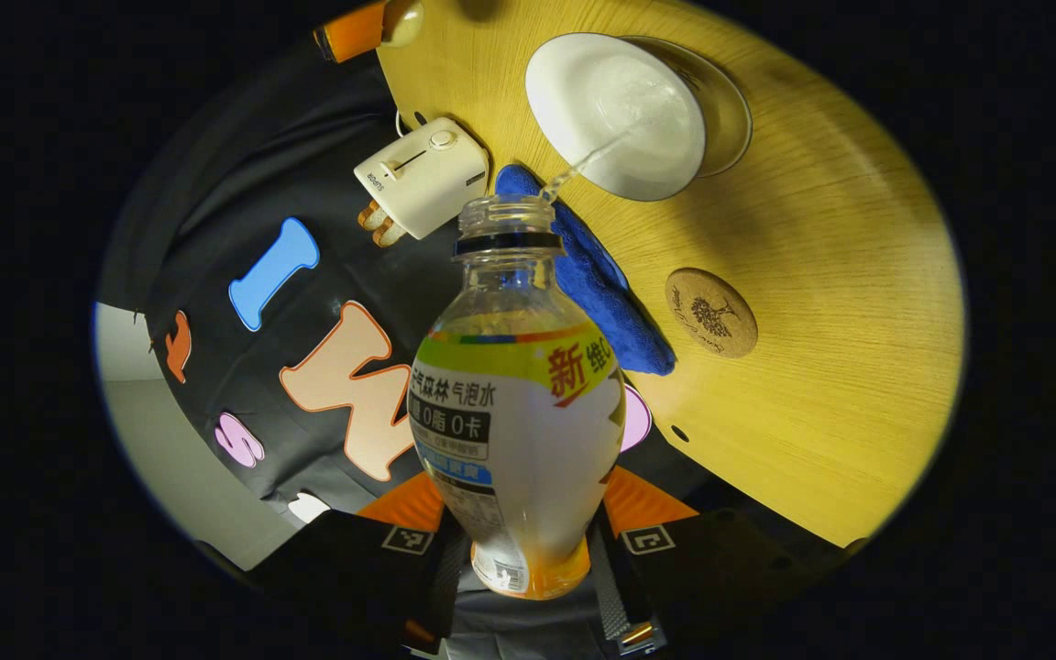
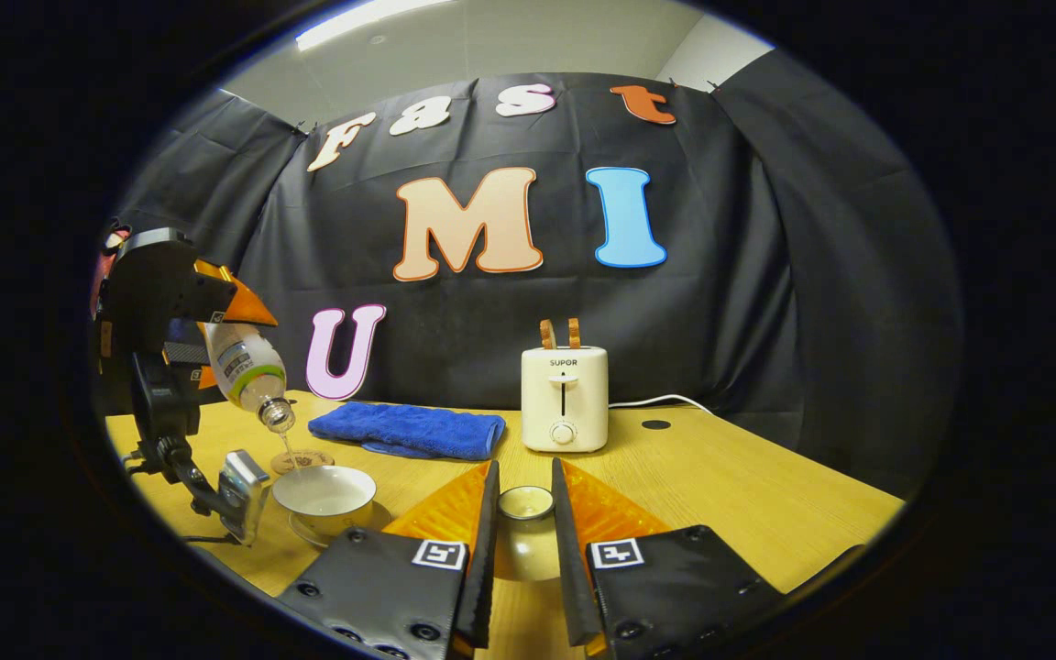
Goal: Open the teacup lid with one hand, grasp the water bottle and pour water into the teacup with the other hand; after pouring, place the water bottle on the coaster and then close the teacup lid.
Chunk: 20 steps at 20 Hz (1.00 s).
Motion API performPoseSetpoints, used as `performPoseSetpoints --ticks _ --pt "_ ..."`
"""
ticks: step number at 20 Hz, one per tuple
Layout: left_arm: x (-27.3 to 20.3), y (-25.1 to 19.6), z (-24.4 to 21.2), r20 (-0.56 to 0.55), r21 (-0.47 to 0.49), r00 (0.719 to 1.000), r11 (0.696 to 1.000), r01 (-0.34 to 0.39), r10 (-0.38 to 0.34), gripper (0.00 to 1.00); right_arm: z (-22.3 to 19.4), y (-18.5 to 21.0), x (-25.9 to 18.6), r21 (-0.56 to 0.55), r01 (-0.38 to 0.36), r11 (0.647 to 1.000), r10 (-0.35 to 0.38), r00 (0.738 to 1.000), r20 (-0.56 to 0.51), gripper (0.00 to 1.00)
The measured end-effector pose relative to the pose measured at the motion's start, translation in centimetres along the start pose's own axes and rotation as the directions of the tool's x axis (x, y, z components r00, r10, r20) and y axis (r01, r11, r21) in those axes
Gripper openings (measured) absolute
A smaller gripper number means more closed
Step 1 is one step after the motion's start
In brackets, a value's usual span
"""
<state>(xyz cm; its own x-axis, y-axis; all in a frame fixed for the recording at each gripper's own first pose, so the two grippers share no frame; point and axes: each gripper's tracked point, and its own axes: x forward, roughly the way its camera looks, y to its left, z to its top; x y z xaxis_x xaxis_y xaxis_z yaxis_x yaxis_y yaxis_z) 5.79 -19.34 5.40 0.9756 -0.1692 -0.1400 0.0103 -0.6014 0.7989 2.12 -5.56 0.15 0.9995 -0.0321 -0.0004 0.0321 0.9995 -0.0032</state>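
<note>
My left gripper (image 1: pixel 528 502) is shut on a clear labelled water bottle (image 1: pixel 514 412), tilted mouth-down with no cap. A thin stream of water runs from its mouth into the white teacup (image 1: pixel 615 115), which stands uncovered on a saucer. In the right gripper view the left gripper (image 2: pixel 230 344) holds the bottle (image 2: pixel 248 371) above the teacup (image 2: pixel 324 495) at the far left. The round cork coaster (image 1: pixel 711 312) lies bare beside the cup and appears behind it as the coaster (image 2: pixel 302 458). My right gripper (image 2: pixel 524 513) is shut on the teacup lid (image 2: pixel 525 541), held above the table, right of the cup.
A folded blue cloth (image 2: pixel 409 429) lies behind the coaster. A white toaster (image 2: pixel 565 399) with two slices stands at the back, its cable trailing right. A small device on a stand (image 2: pixel 239 490) sits just left of the teacup. The wooden table (image 2: pixel 748 486) extends to the right.
</note>
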Motion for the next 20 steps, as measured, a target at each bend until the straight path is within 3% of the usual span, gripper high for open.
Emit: performPoseSetpoints --ticks 4,7,9,10,13,17,20 --pt "0.1 -1.5 0.6 0.022 -0.049 0.999 0.998 0.027 -0.026 0.59 0.0 0.0 0.0 0.000 0.000 1.000 0.000 1.000 0.000 0.36" --pt "0.2 -4.1 1.5 0.065 -0.178 0.995 0.981 0.080 -0.070 0.59 0.0 0.0 0.0 0.000 0.000 1.000 0.000 1.000 0.000 0.35" --pt "0.4 -5.4 2.4 0.108 -0.287 0.991 0.952 0.108 -0.080 0.59 0.0 0.0 0.0 0.000 0.000 1.000 0.000 1.000 0.000 0.35" --pt "0.4 -6.3 2.8 0.133 -0.368 0.987 0.920 0.136 -0.093 0.58 0.0 0.0 -0.1 0.000 0.000 1.000 0.000 1.000 0.000 0.35" --pt "0.1 -7.9 3.6 0.191 -0.580 0.975 0.787 0.207 -0.116 0.58 0.0 0.0 0.0 0.001 0.001 1.000 -0.001 1.000 -0.001 0.34" --pt "-0.6 -6.5 3.4 0.238 -0.789 0.970 0.575 0.215 -0.036 0.58 0.0 0.0 0.0 0.000 0.003 1.000 -0.003 1.000 0.000 0.35" --pt "-1.1 -6.1 2.2 0.224 -0.906 0.974 0.372 0.202 0.017 0.58 0.0 0.0 0.0 0.001 0.000 1.000 0.000 1.000 -0.001 0.35"
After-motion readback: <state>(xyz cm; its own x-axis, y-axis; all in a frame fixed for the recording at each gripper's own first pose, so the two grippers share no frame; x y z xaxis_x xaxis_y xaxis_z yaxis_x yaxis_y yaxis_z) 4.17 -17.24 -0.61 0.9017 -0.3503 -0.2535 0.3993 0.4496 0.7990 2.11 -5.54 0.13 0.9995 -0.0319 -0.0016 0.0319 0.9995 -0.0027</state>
